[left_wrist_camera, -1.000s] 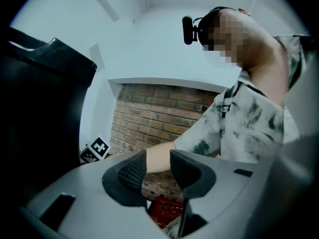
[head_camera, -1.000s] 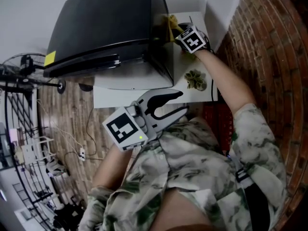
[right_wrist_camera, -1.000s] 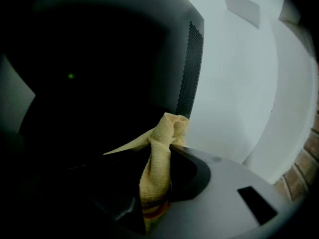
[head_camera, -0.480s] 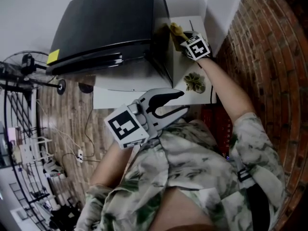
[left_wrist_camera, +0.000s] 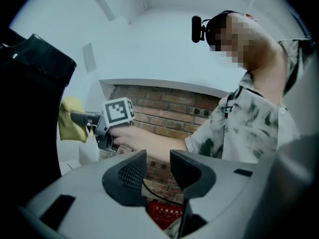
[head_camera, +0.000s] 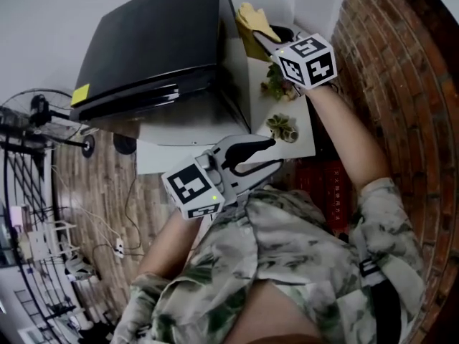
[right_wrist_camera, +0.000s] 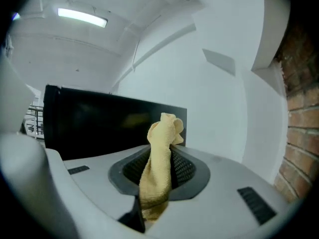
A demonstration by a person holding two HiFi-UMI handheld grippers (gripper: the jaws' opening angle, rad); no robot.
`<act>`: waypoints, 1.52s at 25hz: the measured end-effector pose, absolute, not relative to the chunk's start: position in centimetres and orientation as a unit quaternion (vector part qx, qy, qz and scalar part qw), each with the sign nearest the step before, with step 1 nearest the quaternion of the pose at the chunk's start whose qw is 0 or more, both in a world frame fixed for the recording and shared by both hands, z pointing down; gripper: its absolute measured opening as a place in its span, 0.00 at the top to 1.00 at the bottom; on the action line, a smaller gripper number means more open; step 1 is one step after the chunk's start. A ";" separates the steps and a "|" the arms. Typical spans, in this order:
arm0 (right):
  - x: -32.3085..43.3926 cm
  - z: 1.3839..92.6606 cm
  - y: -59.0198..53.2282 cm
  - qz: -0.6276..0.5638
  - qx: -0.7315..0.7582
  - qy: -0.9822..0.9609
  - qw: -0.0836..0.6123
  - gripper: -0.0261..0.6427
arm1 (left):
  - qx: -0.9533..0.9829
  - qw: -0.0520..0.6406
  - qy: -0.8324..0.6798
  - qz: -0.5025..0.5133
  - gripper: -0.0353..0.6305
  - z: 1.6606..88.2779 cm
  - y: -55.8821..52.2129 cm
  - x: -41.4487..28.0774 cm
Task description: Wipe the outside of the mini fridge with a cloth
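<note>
Here, right tongs [right_wrist_camera: 160,162] clamp the cloth [right_wrist_camera: 165,128] lengthwise, tip toward the fridge [head_camera: 158,49]; left tongs [left_wrist_camera: 158,161] gape empty.

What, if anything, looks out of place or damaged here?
Nothing stands out. The black mini fridge looks intact, the yellow cloth is bunched between the right gripper's jaws near the fridge's side, and the left gripper is open and empty.

red brick wall [head_camera: 401,84], white wall [right_wrist_camera: 214,108], wood plank floor [head_camera: 79,170], ceiling strip light [right_wrist_camera: 82,18]
</note>
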State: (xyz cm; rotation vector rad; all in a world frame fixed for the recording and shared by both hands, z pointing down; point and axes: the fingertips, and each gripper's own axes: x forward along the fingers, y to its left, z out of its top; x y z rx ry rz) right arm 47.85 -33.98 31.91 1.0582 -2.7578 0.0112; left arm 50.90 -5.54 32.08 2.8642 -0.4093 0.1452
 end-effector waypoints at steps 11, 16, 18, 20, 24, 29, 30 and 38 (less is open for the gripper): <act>44.6 32.9 -31.6 -0.015 0.323 -0.940 0.114 0.82 | 0.981 0.123 -0.140 0.052 0.74 31.5 -4.8 51.6; 43.9 37.2 -31.6 -0.004 0.316 -0.938 0.140 0.82 | 0.978 0.128 -0.155 0.056 0.74 31.8 -4.8 51.0; 43.8 38.6 -31.6 0.000 0.315 -0.938 0.148 0.82 | 0.977 0.131 -0.159 0.057 0.74 31.9 -4.8 50.8; 43.7 40.1 -31.5 0.005 0.313 -0.937 0.158 0.82 | 0.976 0.132 -0.162 0.059 0.74 32.2 -4.8 50.6; 43.6 43.8 -31.4 0.017 0.309 -0.934 0.180 0.82 | 0.975 0.135 -0.166 0.063 0.74 32.5 -4.8 50.5; 43.5 50.0 -30.7 0.046 0.299 -0.926 0.225 0.82 | 0.973 0.139 -0.170 0.068 0.74 33.0 -4.9 50.5; 43.4 51.2 -30.5 0.052 0.297 -0.924 0.235 0.82 | 0.973 0.141 -0.171 0.069 0.74 33.1 -4.9 50.4; 43.6 56.9 -29.4 0.090 0.288 -0.911 0.280 0.82 | 0.971 0.145 -0.174 0.072 0.74 33.4 -4.8 50.5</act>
